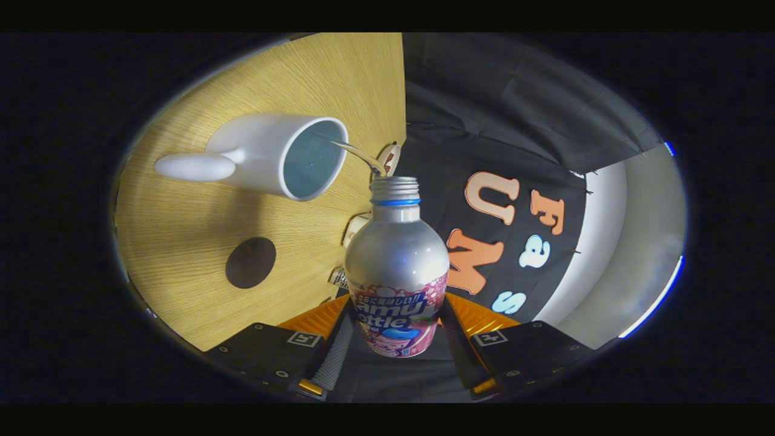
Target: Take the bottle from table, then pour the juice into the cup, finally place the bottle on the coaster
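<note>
The gripper [396, 330] is clamped on the silver juice bottle [396, 266], one finger on each side of its labelled lower body. The whole rig is rolled over, so the wooden table [181, 230] stands like a wall. The bottle's open threaded neck points toward 12 o'clock from the fingers, and a thin stream of juice [357, 154] arcs from it toward 10 o'clock into the mouth of the white handled cup [266, 156].

This looks like mid-pour. To do it well, keep the tilt steady so the stream stays thin and lands inside the rim, not on the lip. Keep the squeeze firm, as the smooth metal could slip.

The dark round coaster [250, 262] lies on the table at about 9 o'clock from the bottle, well apart from the cup, waiting for the final set-down.
</note>
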`<state>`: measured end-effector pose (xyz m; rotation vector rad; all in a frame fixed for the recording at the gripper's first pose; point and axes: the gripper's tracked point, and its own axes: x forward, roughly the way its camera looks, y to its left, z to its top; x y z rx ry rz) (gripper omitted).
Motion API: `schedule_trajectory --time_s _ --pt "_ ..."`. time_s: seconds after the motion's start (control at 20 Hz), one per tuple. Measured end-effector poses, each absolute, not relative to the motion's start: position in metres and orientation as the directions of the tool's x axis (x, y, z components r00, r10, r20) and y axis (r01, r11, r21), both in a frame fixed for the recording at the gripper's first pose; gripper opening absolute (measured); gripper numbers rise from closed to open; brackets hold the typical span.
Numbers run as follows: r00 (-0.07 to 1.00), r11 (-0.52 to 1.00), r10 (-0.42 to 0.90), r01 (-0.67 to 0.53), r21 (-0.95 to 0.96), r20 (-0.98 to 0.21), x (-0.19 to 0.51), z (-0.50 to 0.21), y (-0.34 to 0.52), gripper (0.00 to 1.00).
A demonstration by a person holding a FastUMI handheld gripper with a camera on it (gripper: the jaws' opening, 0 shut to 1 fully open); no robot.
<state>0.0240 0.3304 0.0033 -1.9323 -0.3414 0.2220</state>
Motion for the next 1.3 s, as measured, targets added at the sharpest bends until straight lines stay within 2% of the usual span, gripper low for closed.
schedule_trajectory --time_s 1.3 --pt "0.944 -0.466 0.331 0.157 -0.871 -0.007 0.0201 0.0131 0.3341 0.75"
